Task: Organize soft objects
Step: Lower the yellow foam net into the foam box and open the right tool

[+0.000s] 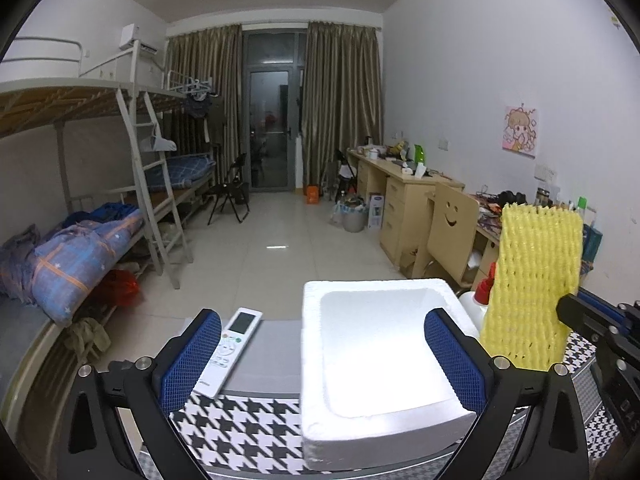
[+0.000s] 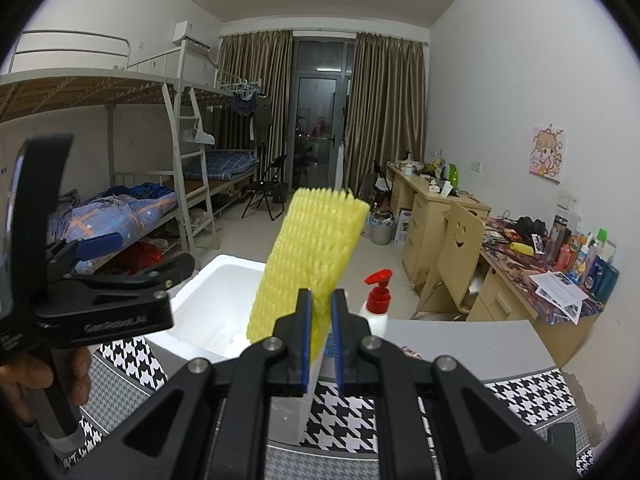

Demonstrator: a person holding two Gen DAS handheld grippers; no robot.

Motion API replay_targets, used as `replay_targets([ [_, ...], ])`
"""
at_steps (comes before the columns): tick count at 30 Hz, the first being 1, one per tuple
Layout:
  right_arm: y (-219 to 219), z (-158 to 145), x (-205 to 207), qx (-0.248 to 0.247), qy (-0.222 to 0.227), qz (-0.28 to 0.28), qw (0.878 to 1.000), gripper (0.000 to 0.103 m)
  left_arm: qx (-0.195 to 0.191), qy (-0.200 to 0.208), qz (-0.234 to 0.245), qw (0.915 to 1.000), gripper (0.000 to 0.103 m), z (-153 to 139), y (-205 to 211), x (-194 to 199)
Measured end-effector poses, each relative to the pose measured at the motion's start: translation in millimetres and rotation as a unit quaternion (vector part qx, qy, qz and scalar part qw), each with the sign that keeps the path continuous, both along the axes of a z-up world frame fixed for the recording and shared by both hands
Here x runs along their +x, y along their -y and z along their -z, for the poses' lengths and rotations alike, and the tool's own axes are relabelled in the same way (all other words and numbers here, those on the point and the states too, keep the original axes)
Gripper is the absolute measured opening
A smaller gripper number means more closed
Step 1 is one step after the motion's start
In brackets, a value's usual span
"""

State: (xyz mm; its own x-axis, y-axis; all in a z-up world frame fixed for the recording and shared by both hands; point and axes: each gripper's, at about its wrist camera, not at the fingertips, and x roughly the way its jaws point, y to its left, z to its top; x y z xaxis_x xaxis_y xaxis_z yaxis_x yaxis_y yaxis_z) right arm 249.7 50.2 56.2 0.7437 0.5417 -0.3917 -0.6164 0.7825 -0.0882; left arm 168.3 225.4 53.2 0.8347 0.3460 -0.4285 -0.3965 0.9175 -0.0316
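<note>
A white foam box (image 1: 384,364) sits on the houndstooth table cover (image 1: 240,428), its hollow bare. My left gripper (image 1: 324,356) stands wide open in front of it, blue pads apart, the right pad over the box's rim, with nothing held. A yellow foam net sleeve (image 2: 312,256) stands upright, pinched at its lower end by my right gripper (image 2: 321,312), which is shut on it just right of the box (image 2: 216,304). In the left wrist view the sleeve (image 1: 532,284) rises at the right of the box.
A white remote control (image 1: 228,352) lies left of the box. A white pump bottle with a red top (image 2: 378,300) stands behind the sleeve. A hand (image 2: 44,376) holds the left gripper's handle. Bunk beds line the left, desks and a chair the right.
</note>
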Motion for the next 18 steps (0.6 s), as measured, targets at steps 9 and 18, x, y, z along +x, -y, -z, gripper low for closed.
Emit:
replay_targets([
  [9,-23,2,6,-0.011,-0.008,-0.006,1.000,0.012,0.008,0.005,-0.029,0.9995,0.102,4,-15,-22],
  [18,-43,12,19,-0.020,-0.036,-0.009,0.999,0.012,0.014,0.004,-0.050,0.9986,0.102,8,-26,-41],
])
